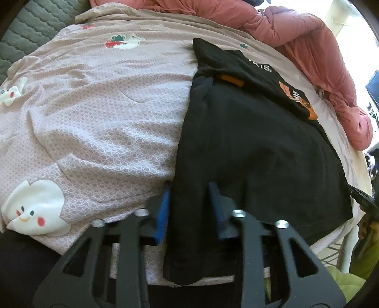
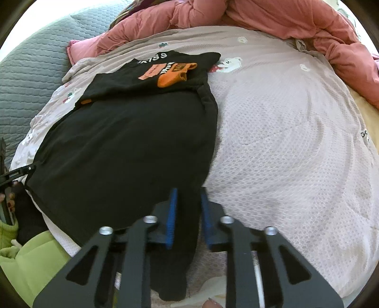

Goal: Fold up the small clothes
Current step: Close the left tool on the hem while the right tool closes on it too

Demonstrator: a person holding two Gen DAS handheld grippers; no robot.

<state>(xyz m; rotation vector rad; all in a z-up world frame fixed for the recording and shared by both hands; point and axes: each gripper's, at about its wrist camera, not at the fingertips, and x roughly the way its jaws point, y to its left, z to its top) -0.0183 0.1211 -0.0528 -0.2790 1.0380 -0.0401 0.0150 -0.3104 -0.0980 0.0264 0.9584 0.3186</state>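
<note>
a black garment point(image 1: 248, 142) lies flat on the pink bedsheet point(image 1: 94, 106), top part already folded down. both near corners are clamped, by the left gripper point(image 1: 189, 196) and the right gripper point(image 2: 188, 201). next, probably: lift both together and carry the hem forward evenly.

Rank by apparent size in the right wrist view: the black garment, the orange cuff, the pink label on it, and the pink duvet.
1. Black garment, the largest here, though nearest the camera.
2. Pink duvet, cut off by the frame, so its true extent is unsure.
3. Orange cuff.
4. Pink label, close in size to the cuff.
</note>
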